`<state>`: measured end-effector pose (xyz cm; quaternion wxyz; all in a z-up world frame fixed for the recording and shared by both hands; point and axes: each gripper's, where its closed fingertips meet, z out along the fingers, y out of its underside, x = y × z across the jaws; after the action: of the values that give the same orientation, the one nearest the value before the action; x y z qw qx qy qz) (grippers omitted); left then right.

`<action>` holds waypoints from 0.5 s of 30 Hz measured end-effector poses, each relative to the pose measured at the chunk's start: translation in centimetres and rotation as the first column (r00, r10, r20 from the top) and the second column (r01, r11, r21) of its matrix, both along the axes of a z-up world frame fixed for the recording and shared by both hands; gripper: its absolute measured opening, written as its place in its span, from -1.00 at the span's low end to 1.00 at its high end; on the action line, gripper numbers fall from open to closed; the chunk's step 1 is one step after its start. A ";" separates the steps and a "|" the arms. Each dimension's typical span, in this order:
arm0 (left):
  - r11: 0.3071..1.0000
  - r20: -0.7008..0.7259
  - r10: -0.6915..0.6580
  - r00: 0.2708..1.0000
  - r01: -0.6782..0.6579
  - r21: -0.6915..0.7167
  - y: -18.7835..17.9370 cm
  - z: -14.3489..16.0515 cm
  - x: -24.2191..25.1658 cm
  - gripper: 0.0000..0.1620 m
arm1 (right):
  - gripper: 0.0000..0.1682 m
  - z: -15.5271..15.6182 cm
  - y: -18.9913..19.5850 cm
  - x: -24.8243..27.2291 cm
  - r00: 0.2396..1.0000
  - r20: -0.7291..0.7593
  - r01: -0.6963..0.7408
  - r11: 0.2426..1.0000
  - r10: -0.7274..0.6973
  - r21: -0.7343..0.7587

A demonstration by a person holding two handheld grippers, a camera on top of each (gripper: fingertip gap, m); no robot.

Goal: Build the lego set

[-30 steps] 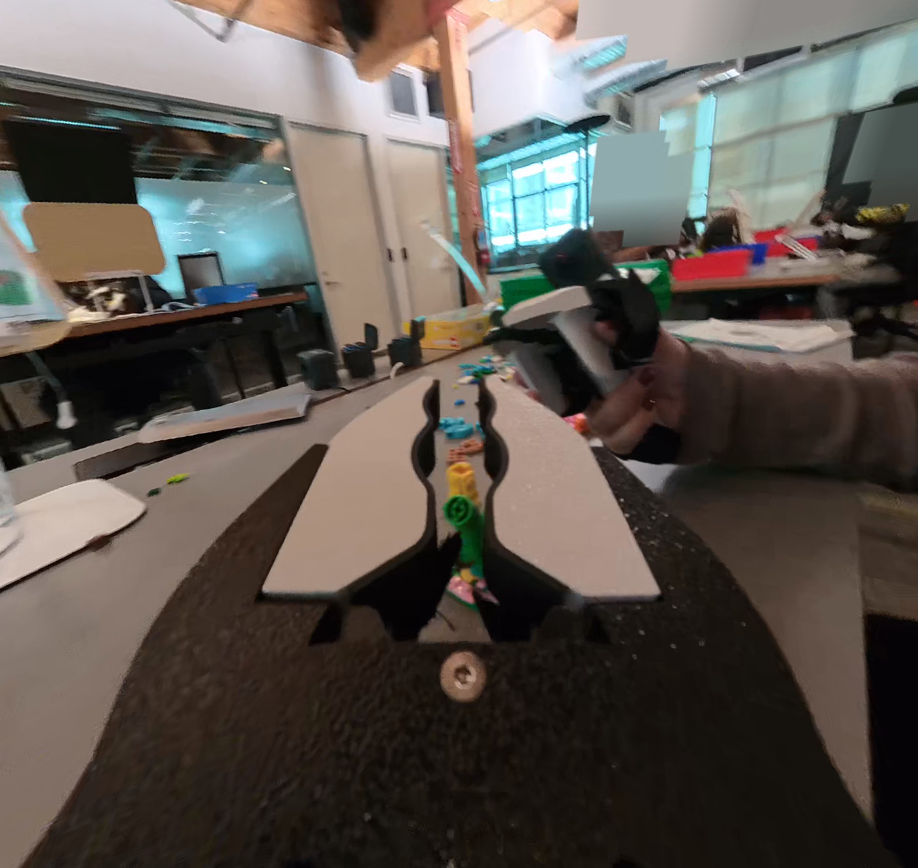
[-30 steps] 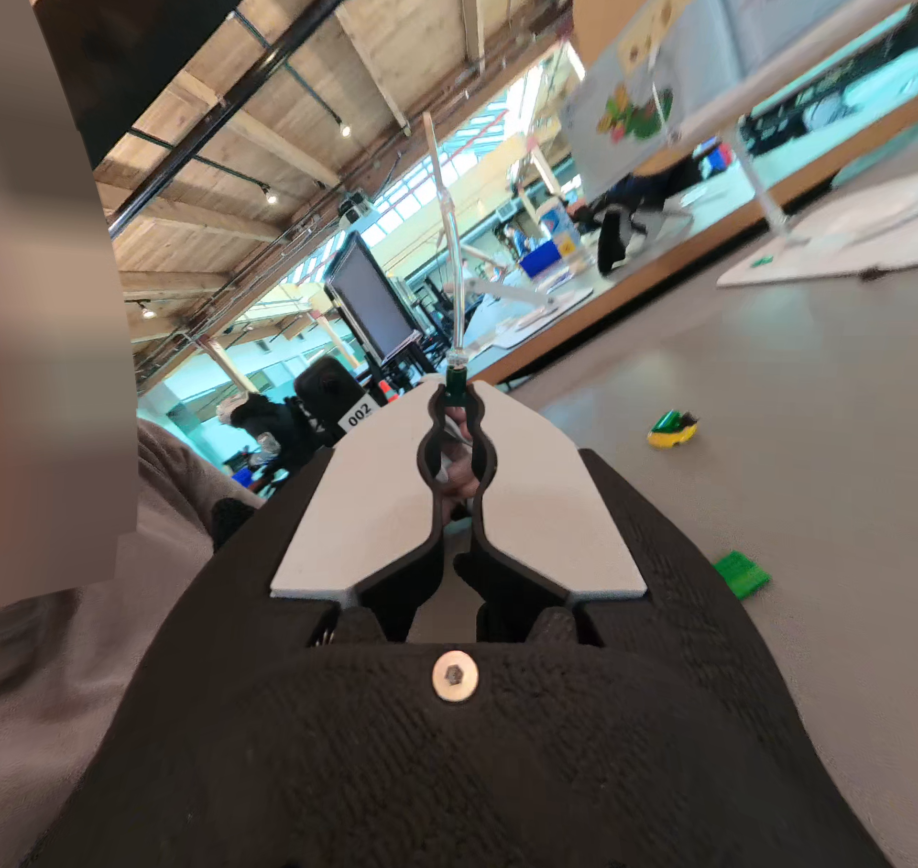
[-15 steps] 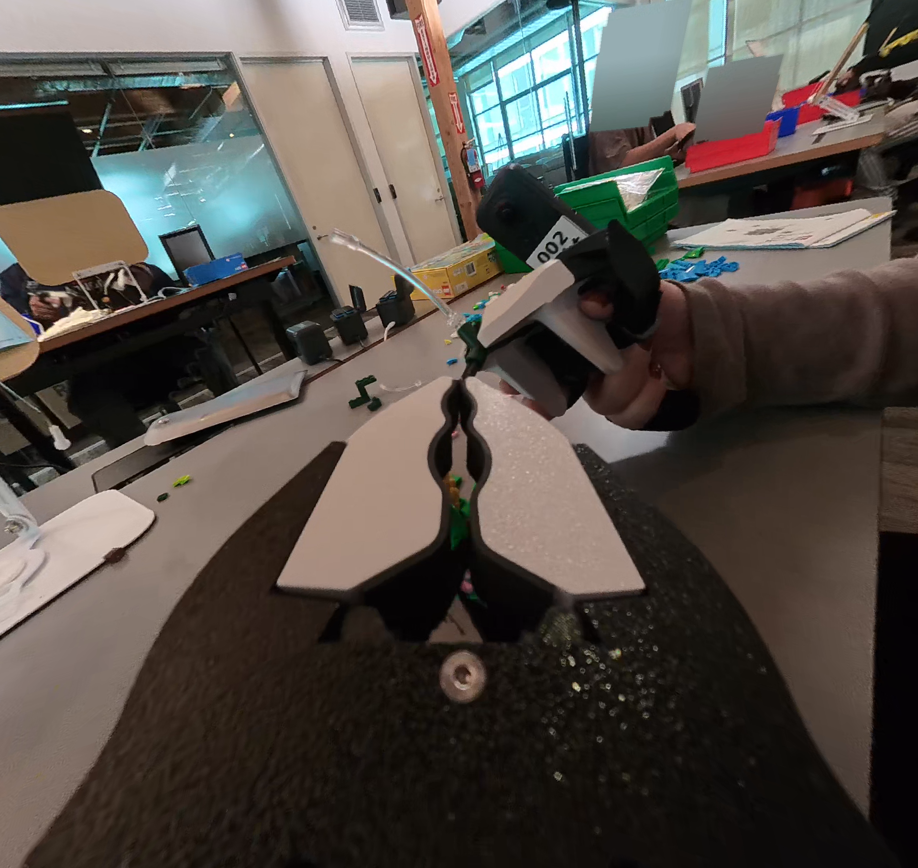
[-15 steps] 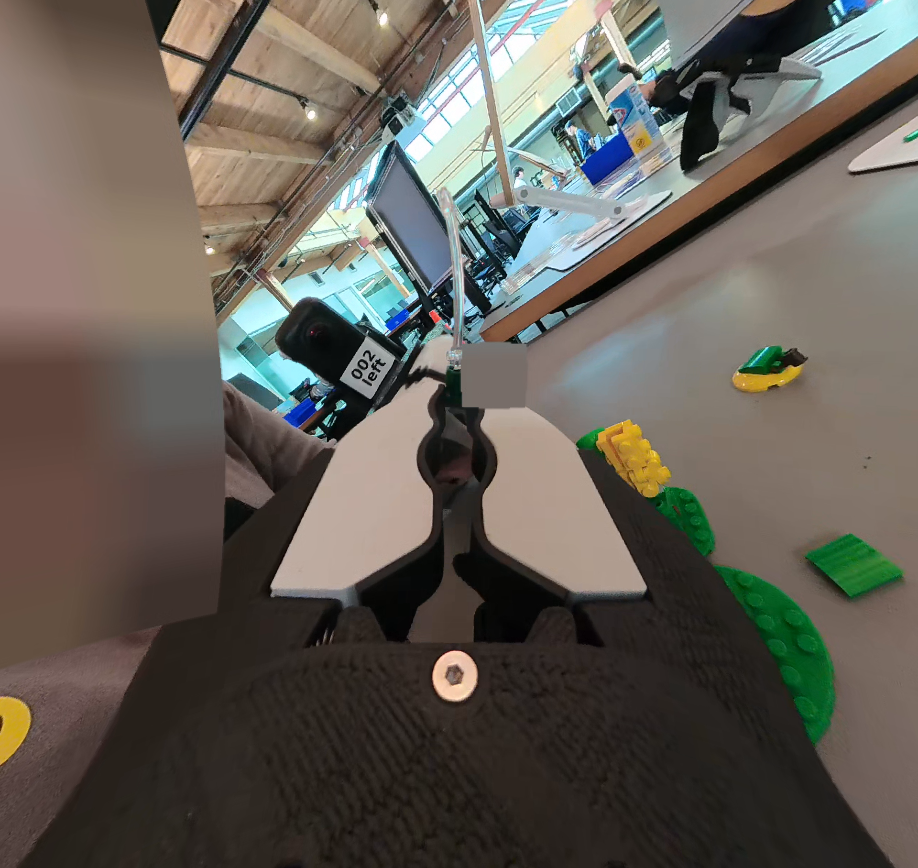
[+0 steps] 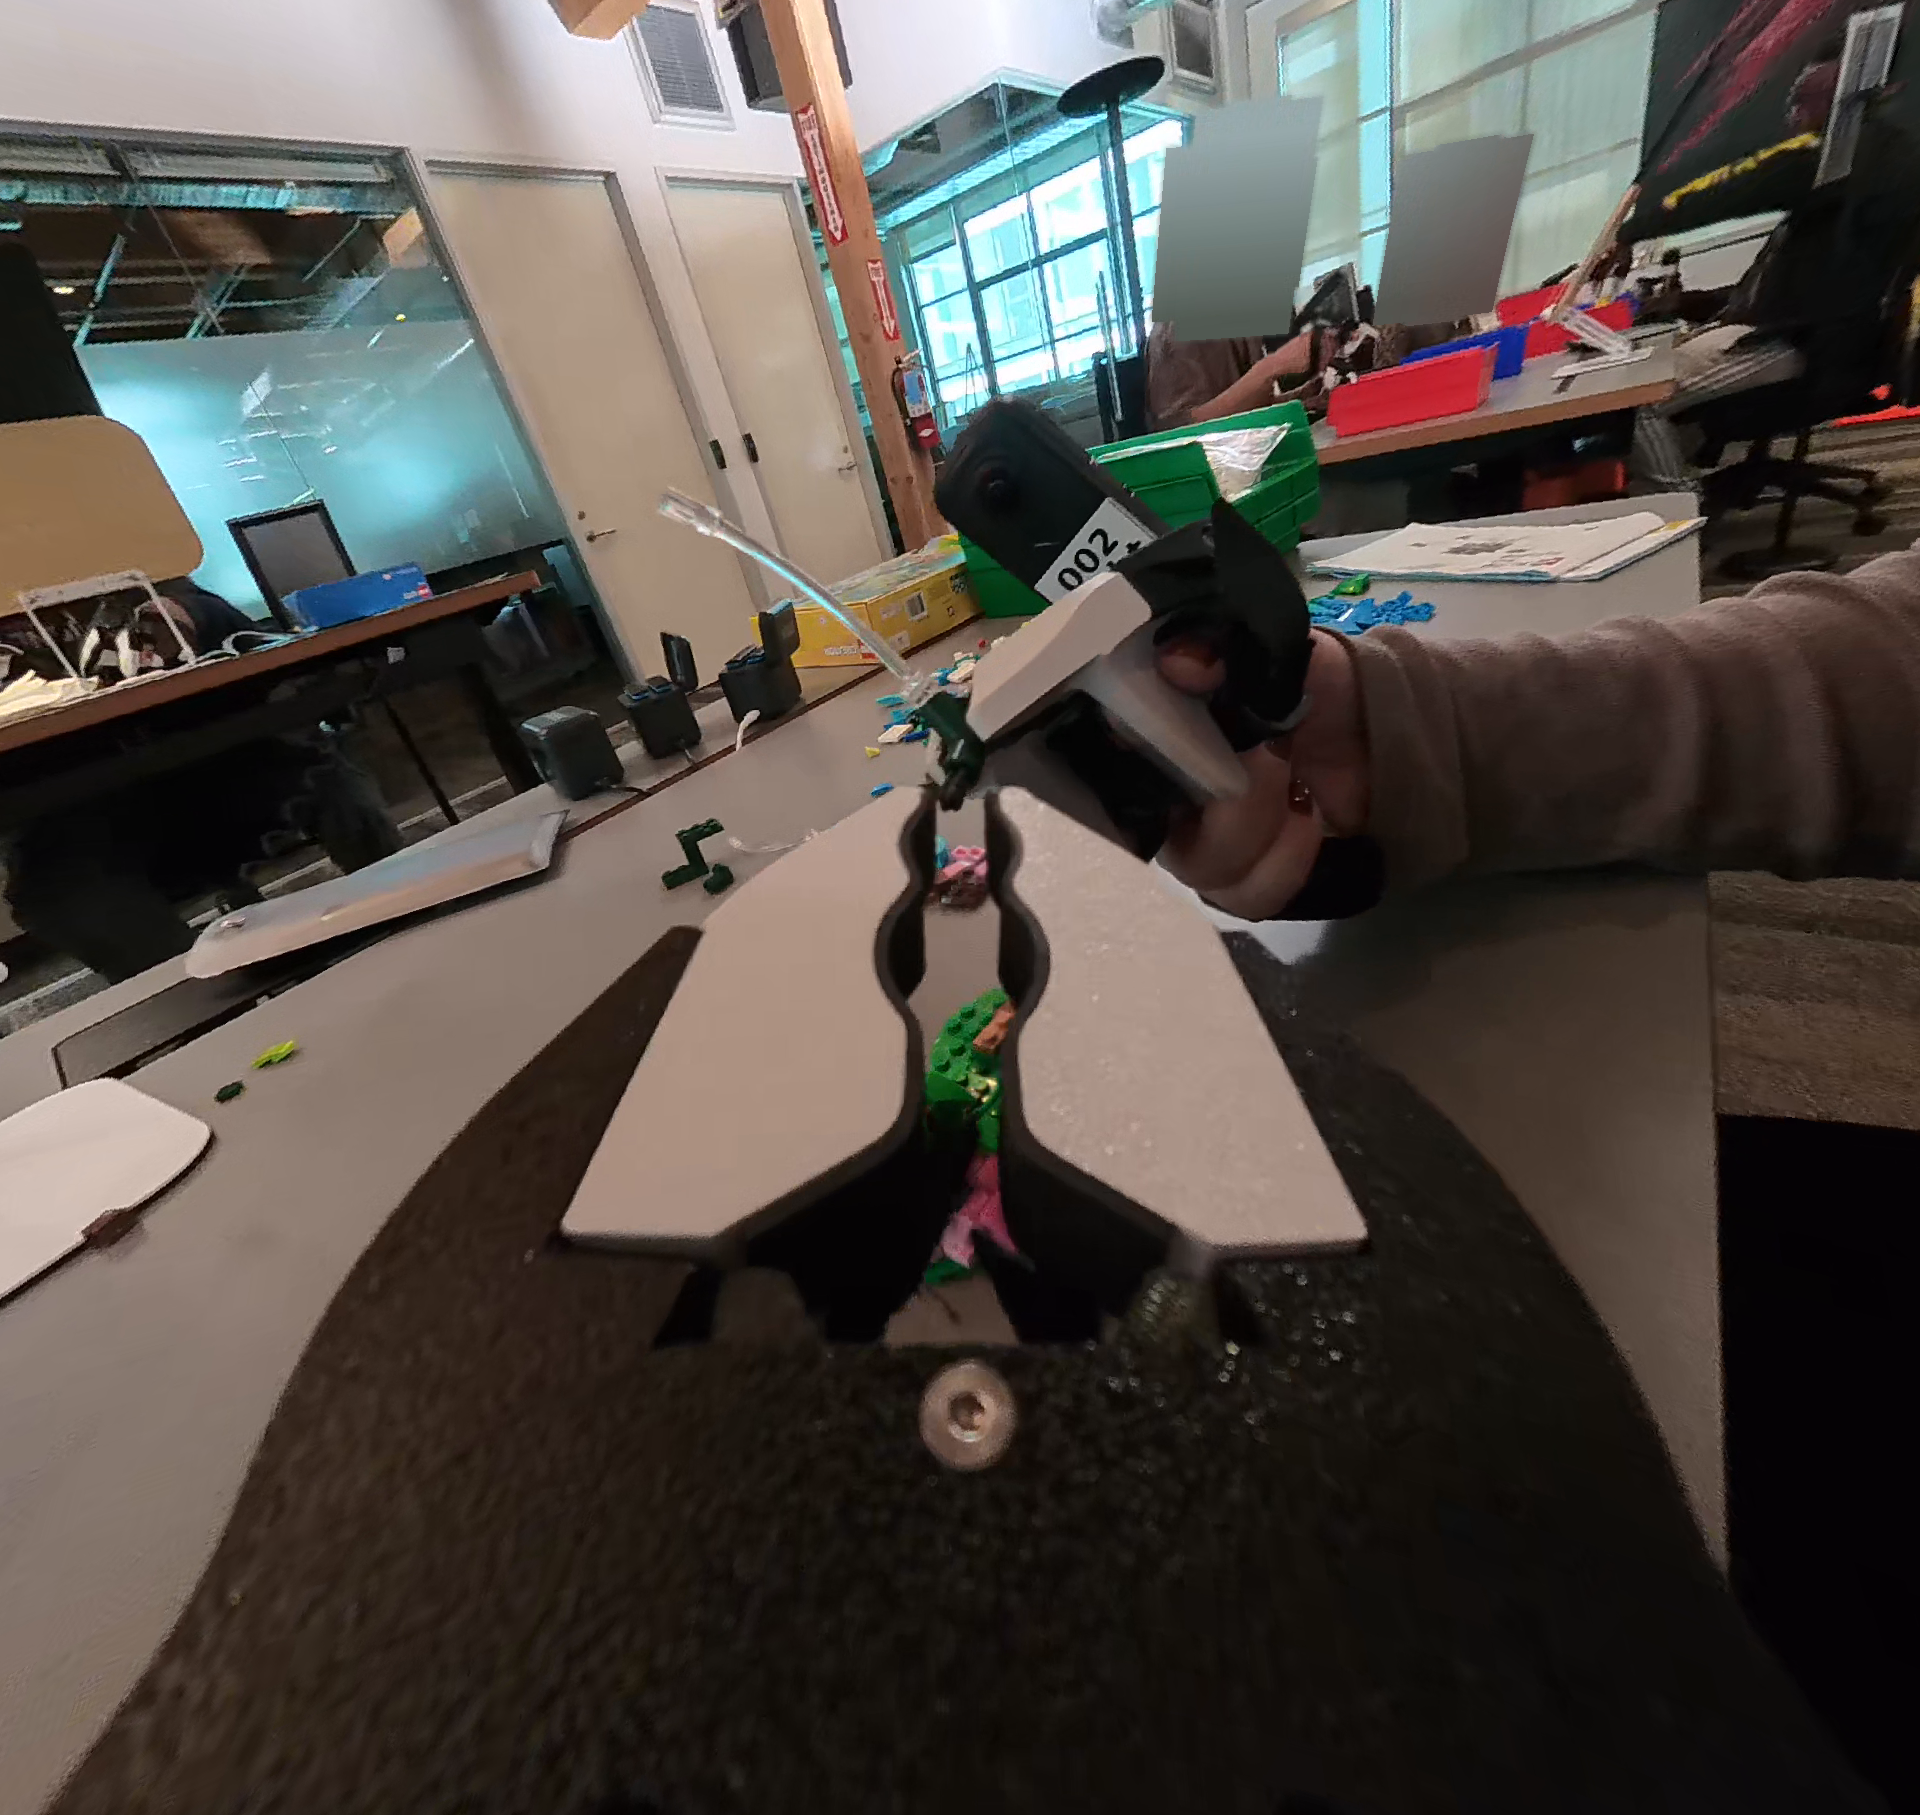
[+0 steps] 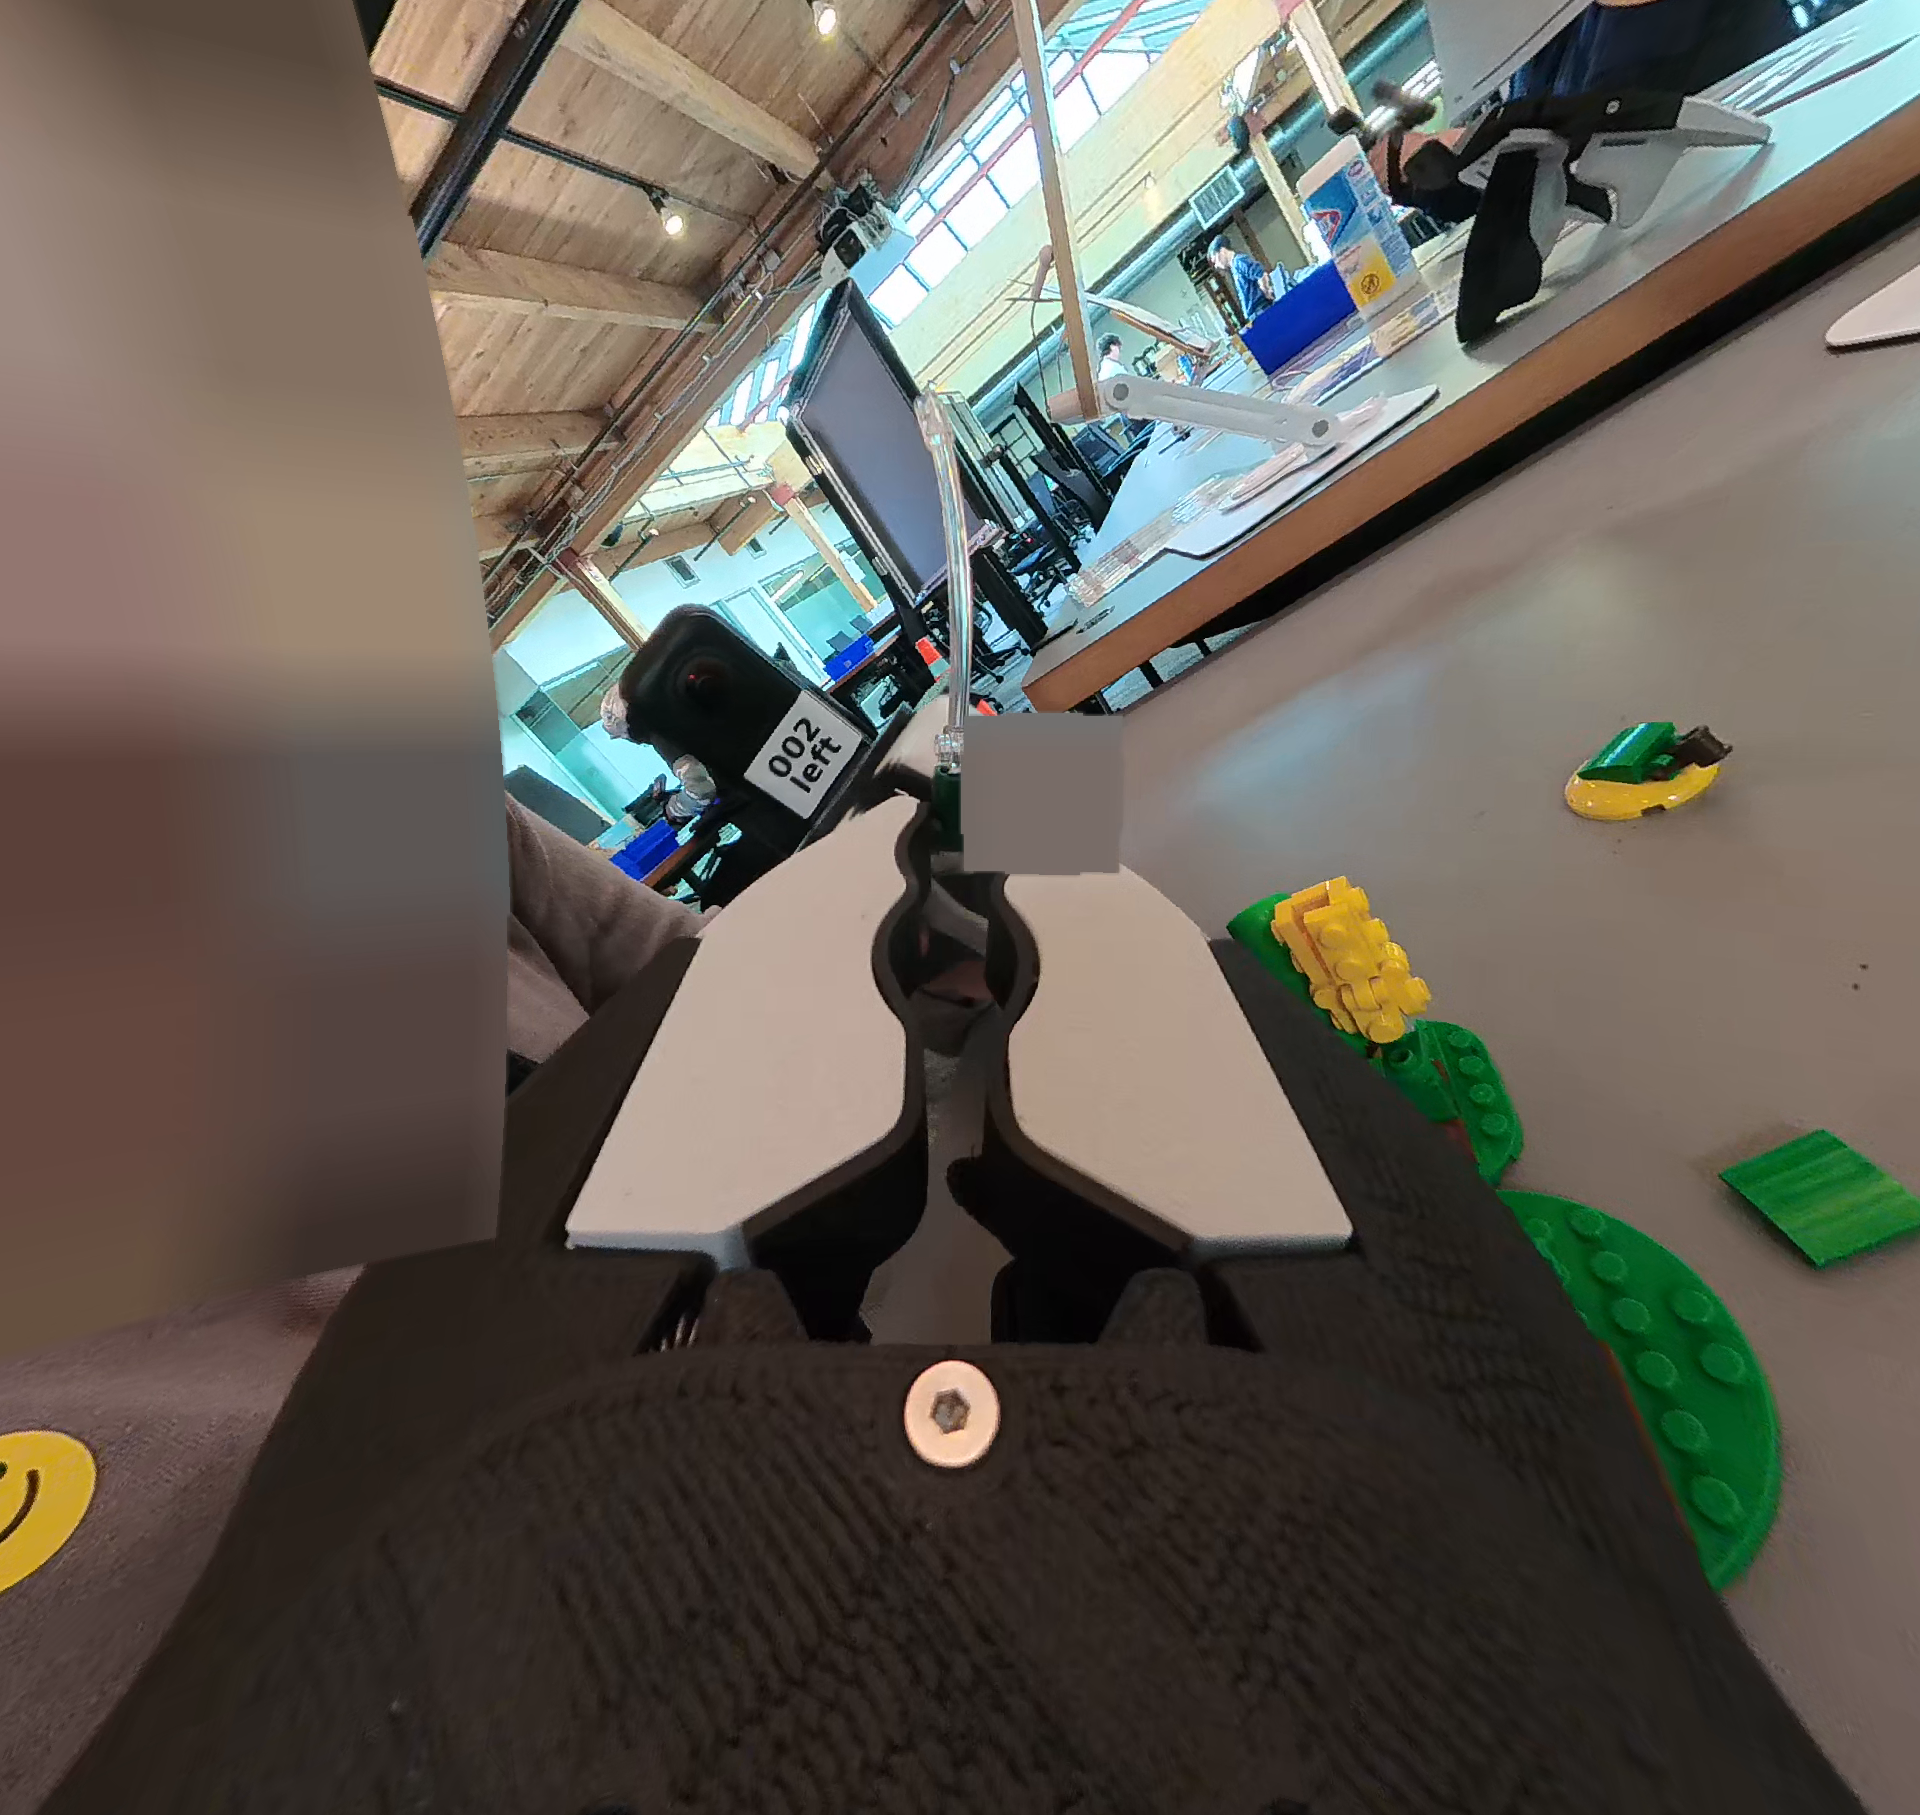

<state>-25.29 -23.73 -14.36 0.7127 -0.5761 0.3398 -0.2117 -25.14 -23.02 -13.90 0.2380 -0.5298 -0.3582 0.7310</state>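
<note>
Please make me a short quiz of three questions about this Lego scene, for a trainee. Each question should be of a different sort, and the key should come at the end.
1. True or false: the right gripper is shut on a dark green piece that carries a clear tube.
2. Which colour is the brick cluster above the studded green plate? A) red B) yellow C) blue
3. Fill the gap: the loose flat green tile lies on the grey ____.

Key: 1 true; 2 B; 3 table.
</note>
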 end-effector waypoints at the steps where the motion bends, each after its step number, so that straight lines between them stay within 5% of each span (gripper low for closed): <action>1: 1.000 0.006 0.005 1.000 -0.005 0.005 0.0 0.1 -0.1 -0.99 | -0.94 0.0 0.0 0.0 1.000 -0.001 -0.003 1.000 0.003 -0.001; 15: 1.000 -0.007 -0.012 1.000 0.012 0.003 -0.2 0.2 0.0 -0.95 | -0.94 -0.1 -0.4 0.0 1.000 -0.001 -0.020 1.000 0.020 -0.003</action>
<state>-25.26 -23.92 -14.16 0.7110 -0.5738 0.3458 -0.2136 -25.19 -23.37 -13.97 0.2299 -0.5262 -0.3623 0.7342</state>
